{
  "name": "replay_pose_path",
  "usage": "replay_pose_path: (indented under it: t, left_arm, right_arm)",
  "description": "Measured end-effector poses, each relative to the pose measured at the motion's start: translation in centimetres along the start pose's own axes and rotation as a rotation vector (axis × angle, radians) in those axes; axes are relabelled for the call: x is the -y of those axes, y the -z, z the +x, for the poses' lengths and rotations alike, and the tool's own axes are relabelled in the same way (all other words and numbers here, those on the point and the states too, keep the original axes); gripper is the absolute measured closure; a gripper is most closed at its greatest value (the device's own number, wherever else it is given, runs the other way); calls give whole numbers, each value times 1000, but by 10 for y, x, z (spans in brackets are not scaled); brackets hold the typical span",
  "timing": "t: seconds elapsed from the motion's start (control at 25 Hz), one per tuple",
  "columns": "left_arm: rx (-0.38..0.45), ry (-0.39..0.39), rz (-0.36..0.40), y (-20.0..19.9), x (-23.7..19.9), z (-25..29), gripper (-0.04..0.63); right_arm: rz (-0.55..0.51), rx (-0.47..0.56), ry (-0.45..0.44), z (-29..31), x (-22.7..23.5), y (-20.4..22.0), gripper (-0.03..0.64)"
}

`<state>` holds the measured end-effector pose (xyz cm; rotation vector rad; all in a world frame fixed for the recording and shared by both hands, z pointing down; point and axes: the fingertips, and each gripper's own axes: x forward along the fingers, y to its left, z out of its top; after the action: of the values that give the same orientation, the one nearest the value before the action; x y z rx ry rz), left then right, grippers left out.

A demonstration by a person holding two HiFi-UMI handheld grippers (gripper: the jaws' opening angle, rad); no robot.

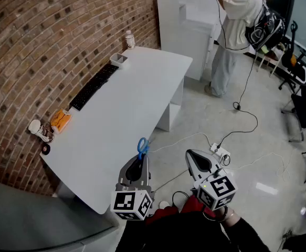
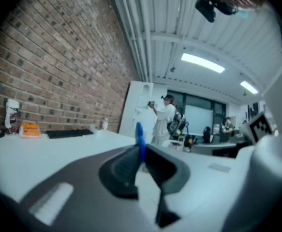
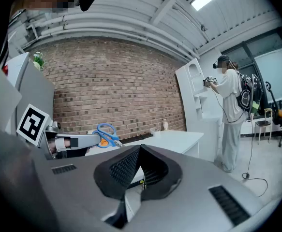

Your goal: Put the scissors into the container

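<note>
The left claw [image 1: 140, 160] clamps the scissors [image 1: 143, 146]; the right claw [image 1: 193, 156] is closed, empty. Reaching the far container [image 1: 118, 60] calls for a firm, level carry.

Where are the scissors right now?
In the head view, the scissors are low at centre, clamped in the left gripper, at the white table's edge, left of the right gripper.

Bright ceiling lights [image 2: 202, 63]; edges fisheye-warped, foreground blurred.
</note>
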<state>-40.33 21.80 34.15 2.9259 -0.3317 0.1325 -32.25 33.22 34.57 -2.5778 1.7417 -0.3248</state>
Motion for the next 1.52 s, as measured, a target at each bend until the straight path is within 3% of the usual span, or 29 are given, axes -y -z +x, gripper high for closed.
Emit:
replay_pose_path:
  t: [0.56, 0.92, 1.52]
  left_arm:
    - [4, 36, 13, -5, 6, 22, 566]
    - [-10, -3, 11, -7, 4, 89, 566]
    - [-35, -118, -15, -7, 4, 225, 566]
  right_arm:
    - [33, -4, 1, -1, 16, 0, 607]
    - [59, 9, 6, 35, 87, -14, 607]
    - [54, -31, -72, 120, 212, -36, 607]
